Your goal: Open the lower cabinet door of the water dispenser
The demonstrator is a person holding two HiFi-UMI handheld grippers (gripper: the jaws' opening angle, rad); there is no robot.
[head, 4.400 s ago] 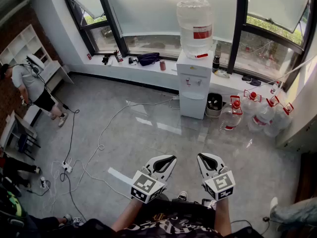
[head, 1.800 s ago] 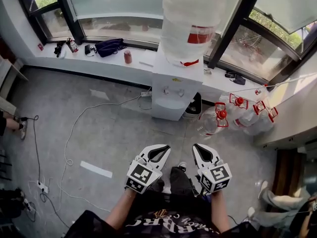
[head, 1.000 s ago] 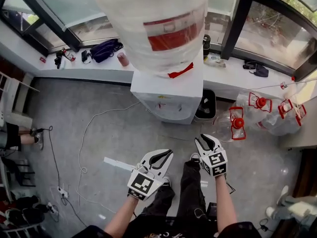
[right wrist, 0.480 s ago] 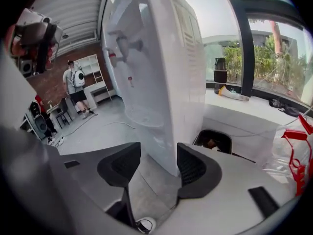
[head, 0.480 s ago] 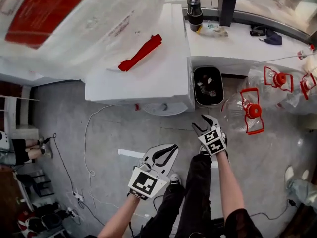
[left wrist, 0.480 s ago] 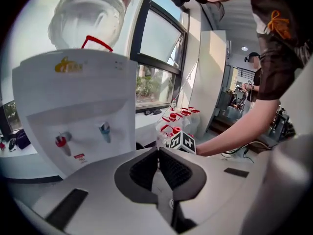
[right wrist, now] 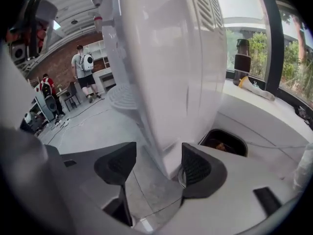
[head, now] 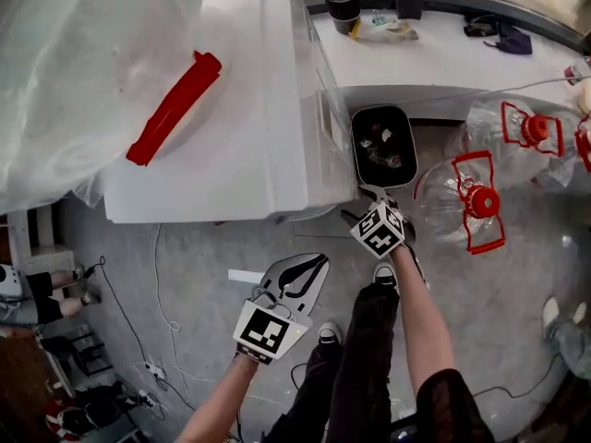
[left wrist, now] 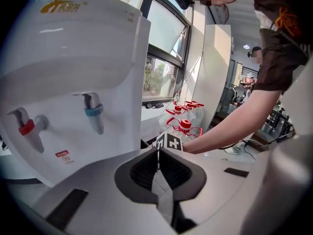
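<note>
The white water dispenser (head: 231, 127) stands under me with its big clear bottle (head: 83, 72) on top; the top hides its lower cabinet door in the head view. My right gripper (head: 355, 206) is low at the dispenser's front right corner. Its jaws have just been opening and stand open (right wrist: 157, 168), with the cabinet's lower corner (right wrist: 168, 131) between the pads, not pressed. My left gripper (head: 319, 264) hangs shut (left wrist: 157, 164) in front of the dispenser, below the red tap (left wrist: 27, 128) and the blue tap (left wrist: 94, 112), holding nothing.
A black waste bin (head: 383, 146) stands right beside the dispenser, also seen as a dark bin (right wrist: 222, 141). Water bottles with red handles (head: 476, 201) lie to the right. Cables (head: 162, 293) run over the floor at left. A person (right wrist: 84, 67) stands far back.
Both grippers have sunk and moved toward the dispenser. The right one has come to its lower right front corner, and my head is now right over the dispenser's top.
</note>
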